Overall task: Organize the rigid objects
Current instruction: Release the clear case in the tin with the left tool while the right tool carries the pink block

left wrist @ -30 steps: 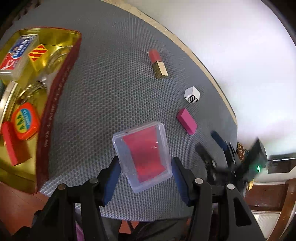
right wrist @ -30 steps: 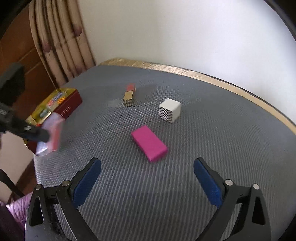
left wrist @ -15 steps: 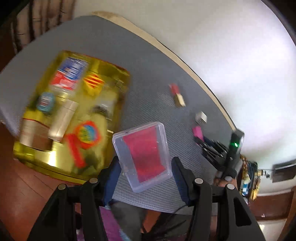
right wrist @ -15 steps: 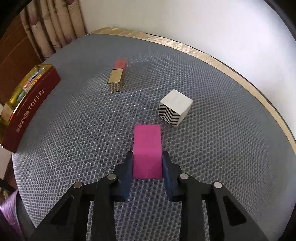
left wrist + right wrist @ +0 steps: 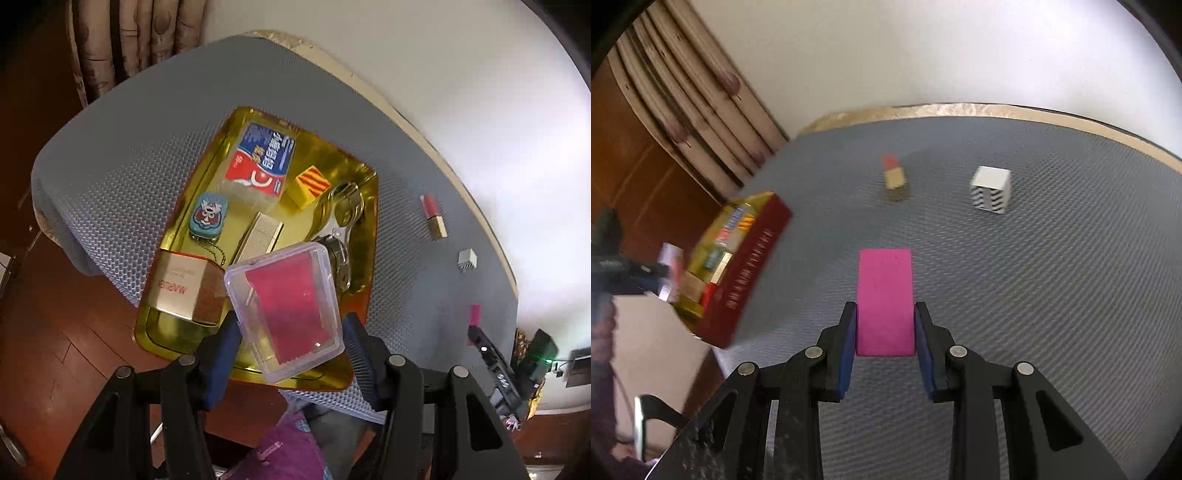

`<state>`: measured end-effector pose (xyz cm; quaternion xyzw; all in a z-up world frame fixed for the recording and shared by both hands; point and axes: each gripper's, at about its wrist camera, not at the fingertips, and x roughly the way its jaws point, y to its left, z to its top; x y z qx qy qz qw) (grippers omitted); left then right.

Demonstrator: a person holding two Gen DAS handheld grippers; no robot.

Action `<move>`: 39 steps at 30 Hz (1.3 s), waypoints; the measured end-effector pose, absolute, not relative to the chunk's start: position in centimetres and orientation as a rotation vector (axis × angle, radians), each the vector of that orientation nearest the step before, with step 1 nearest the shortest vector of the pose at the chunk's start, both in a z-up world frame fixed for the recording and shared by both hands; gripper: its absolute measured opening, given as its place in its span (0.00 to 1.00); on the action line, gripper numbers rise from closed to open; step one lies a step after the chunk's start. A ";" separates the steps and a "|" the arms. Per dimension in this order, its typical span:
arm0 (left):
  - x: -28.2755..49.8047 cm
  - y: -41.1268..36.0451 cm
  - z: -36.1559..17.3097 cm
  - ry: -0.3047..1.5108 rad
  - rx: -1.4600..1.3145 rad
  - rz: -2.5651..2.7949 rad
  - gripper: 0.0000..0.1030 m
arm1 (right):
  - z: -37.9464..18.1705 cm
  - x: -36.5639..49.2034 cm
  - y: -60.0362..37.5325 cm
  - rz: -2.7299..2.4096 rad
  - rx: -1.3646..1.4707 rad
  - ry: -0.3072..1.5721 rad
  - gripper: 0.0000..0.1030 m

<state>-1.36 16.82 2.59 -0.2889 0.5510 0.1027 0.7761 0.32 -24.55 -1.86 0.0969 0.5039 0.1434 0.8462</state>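
My left gripper (image 5: 290,332) is shut on a clear plastic case (image 5: 284,314) with a red insert and holds it above the near end of the gold tin (image 5: 365,181). The tin holds a toothpaste box (image 5: 260,164), a yellow striped cube (image 5: 308,184), keys (image 5: 341,210), a blue tag (image 5: 208,215) and a beige box (image 5: 181,288). My right gripper (image 5: 885,321) is shut on a magenta block (image 5: 885,299) and holds it over the grey mat (image 5: 1052,280). The tin (image 5: 746,273) stands to its left, and the left gripper with the case (image 5: 670,269) is beyond it.
A red and gold lipstick (image 5: 894,175) and a white cube with black stripes (image 5: 990,188) lie on the mat ahead of the right gripper. They also show in the left wrist view, the lipstick (image 5: 434,216) and the cube (image 5: 467,259). Curtains (image 5: 694,96) hang at the back left.
My left gripper has carried the clear case up and left until it hangs over the tin. My right gripper closed on the magenta block and has lifted it, turning slightly left.
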 end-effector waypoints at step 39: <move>-12.4 20.9 3.9 0.768 -0.513 0.600 0.58 | -2.4 9.1 2.4 0.557 0.180 1.216 0.27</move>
